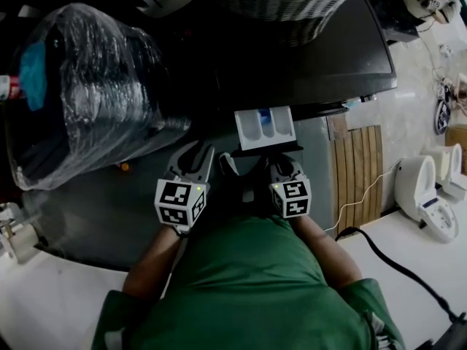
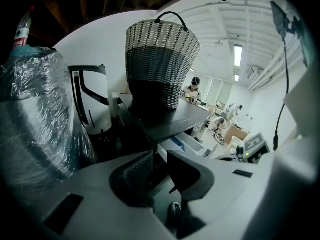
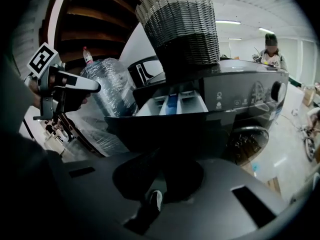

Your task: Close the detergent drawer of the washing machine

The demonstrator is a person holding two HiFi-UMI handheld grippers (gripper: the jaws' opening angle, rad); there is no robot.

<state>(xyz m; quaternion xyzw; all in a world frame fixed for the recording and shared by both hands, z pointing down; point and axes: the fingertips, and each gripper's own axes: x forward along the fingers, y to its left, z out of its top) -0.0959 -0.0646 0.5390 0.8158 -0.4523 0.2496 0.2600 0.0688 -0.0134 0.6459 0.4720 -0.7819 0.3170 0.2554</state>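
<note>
Dark washing machine [image 1: 306, 57] with a wicker basket [image 1: 284, 6] on top, pale floor [image 1: 416, 115] to the right; detergent drawer [image 1: 264, 126] pulled out on its near side. Right gripper [image 1: 282, 165], jaws pressed together, at the drawer front; left gripper [image 1: 194, 157] spread, empty, just left

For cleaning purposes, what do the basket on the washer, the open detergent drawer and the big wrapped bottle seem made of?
The basket looks like woven strands, perhaps wicker or plastic, with a matte finish, pale above and dark below. The drawer looks like smooth white moulded plastic with a blue insert and a dark front. The bottle is covered in glossy, crinkled clear film; the material underneath is unclear.
</note>
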